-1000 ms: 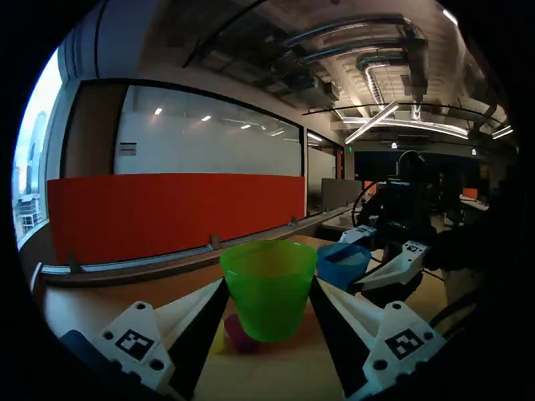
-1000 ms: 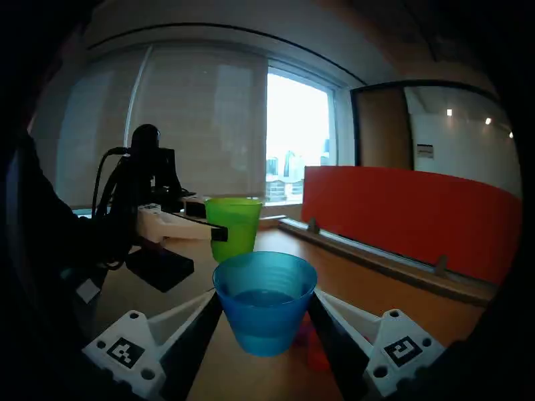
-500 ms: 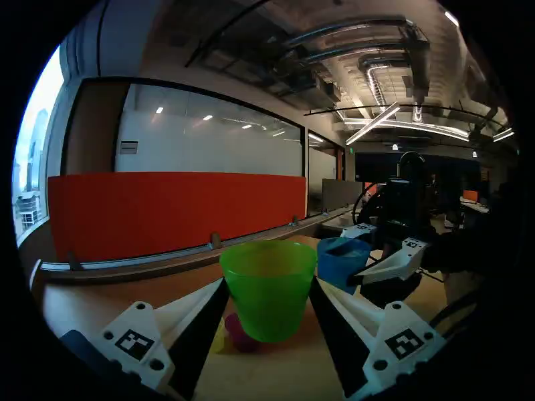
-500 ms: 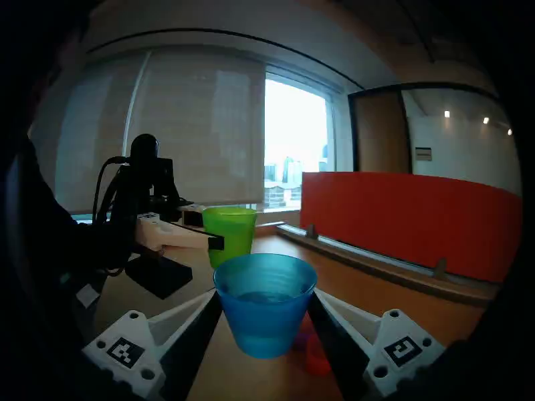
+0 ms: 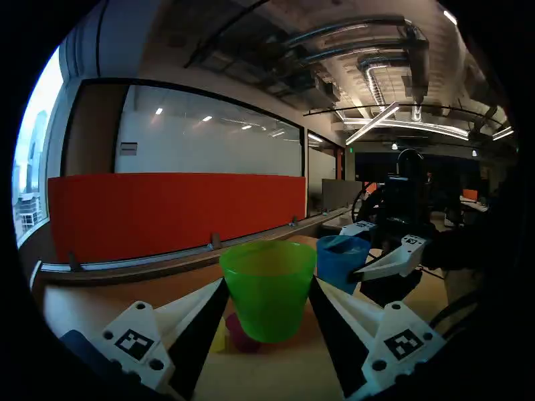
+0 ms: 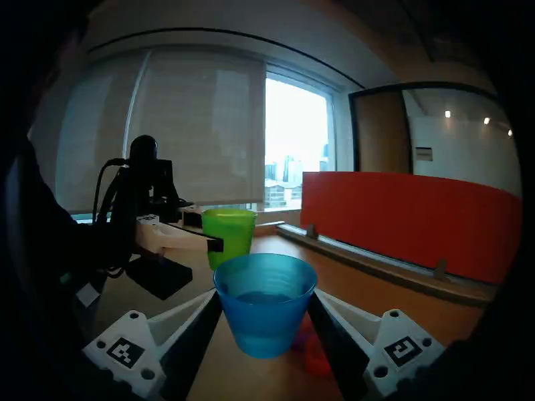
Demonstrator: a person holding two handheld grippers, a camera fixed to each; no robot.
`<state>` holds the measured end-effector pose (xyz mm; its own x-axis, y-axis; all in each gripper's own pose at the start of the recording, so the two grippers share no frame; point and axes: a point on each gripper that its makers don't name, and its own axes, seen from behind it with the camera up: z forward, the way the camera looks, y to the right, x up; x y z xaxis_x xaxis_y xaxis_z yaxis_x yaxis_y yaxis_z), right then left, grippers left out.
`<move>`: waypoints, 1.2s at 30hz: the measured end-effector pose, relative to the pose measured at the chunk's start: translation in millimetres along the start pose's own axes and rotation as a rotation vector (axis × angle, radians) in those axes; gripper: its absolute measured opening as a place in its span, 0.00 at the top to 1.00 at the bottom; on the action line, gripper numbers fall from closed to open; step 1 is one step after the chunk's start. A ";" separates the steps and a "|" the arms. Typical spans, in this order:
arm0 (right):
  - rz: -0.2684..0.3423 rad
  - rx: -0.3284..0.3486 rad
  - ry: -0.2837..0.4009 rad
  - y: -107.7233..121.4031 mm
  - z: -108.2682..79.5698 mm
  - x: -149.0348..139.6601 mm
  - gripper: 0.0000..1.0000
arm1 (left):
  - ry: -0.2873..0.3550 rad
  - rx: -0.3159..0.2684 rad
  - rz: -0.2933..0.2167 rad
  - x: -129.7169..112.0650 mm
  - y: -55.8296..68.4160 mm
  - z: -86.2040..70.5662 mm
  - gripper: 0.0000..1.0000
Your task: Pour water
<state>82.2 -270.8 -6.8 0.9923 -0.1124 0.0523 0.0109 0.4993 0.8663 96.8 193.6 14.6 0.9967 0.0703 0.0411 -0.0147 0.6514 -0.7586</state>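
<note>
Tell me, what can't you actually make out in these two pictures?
Left gripper view: inside of the green cup, hidden by its own wall; any water unseen.
Left gripper view: pink and yellow things, mostly behind the green cup; unidentifiable.
Right gripper view: reddish things behind the blue cup, blurred and partly covered.
Right gripper view: person at the left edge, too dark.

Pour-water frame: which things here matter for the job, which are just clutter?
Job:
- blue cup holding water, in right gripper
- green cup, in left gripper

Lying about:
- small pink cup on the desk
- red partition
- black block
</note>
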 end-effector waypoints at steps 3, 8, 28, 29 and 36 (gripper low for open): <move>-0.002 -0.002 0.000 1.0 -0.3 1.3 0.12 | -0.002 0.001 0.007 -0.4 -0.3 -0.3 0.18; -0.005 -0.004 -0.001 1.7 -1.4 3.6 0.12 | 0.001 0.009 0.008 0.1 -1.2 -0.3 0.18; -0.081 0.003 -0.019 2.9 -3.0 25.6 0.12 | -0.011 -0.003 0.000 -14.3 6.5 -0.5 0.18; -0.086 0.004 -0.020 2.7 -3.0 26.8 0.12 | -0.011 -0.003 0.000 -15.1 6.7 -0.6 0.18; -0.119 0.002 -0.029 3.1 -4.5 34.8 0.12 | -0.009 -0.012 -0.014 -19.9 9.4 1.0 0.18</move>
<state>117.3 -269.3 -4.5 0.9801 -0.1954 -0.0364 0.1277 0.4789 0.8685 76.8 199.0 7.3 0.9960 0.0682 0.0576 0.0002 0.6432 -0.7657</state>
